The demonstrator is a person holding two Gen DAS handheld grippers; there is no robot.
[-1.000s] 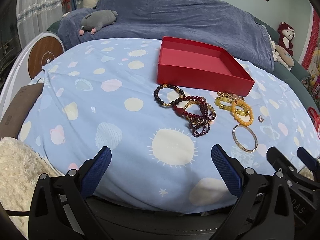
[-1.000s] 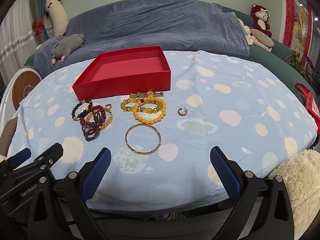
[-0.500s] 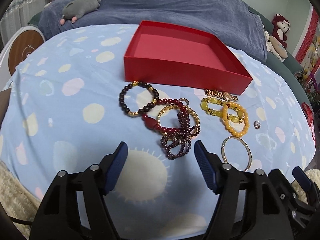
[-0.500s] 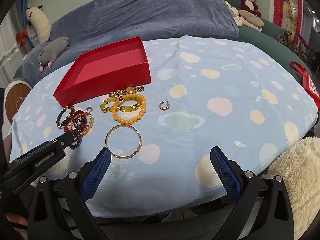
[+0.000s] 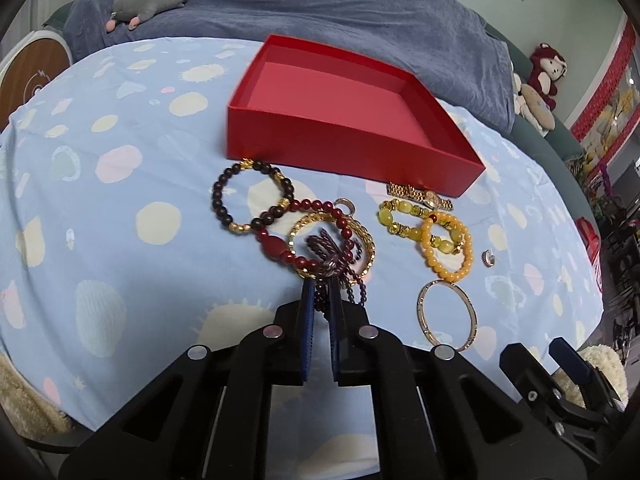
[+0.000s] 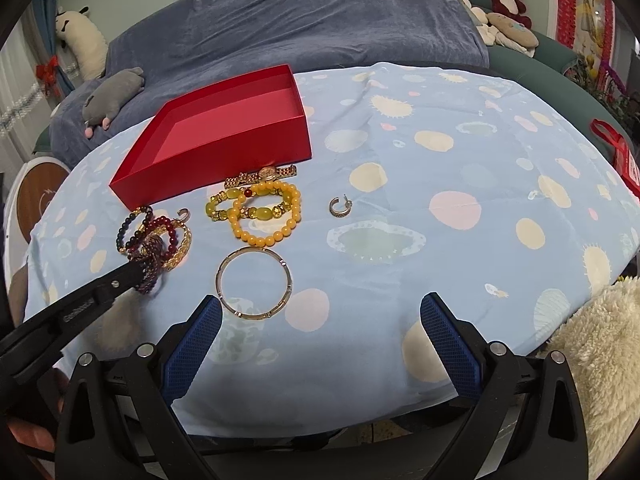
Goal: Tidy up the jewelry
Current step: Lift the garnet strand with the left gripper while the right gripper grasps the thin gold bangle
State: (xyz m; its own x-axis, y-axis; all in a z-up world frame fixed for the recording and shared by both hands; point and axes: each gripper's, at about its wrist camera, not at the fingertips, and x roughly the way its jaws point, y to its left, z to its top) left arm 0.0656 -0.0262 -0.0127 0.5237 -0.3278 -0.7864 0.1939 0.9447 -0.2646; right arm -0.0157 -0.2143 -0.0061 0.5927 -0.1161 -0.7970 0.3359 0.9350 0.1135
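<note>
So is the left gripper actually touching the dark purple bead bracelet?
Touching. The left wrist view shows the left gripper with its jaws just closed onto the dark purple bead bracelet, beads pinched between them.

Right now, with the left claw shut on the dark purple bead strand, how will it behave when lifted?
The purple strand is looped and bunched, so probably floppy, dangling from the left claw. It overlaps the gold bracelet, so it may drag that.
</note>
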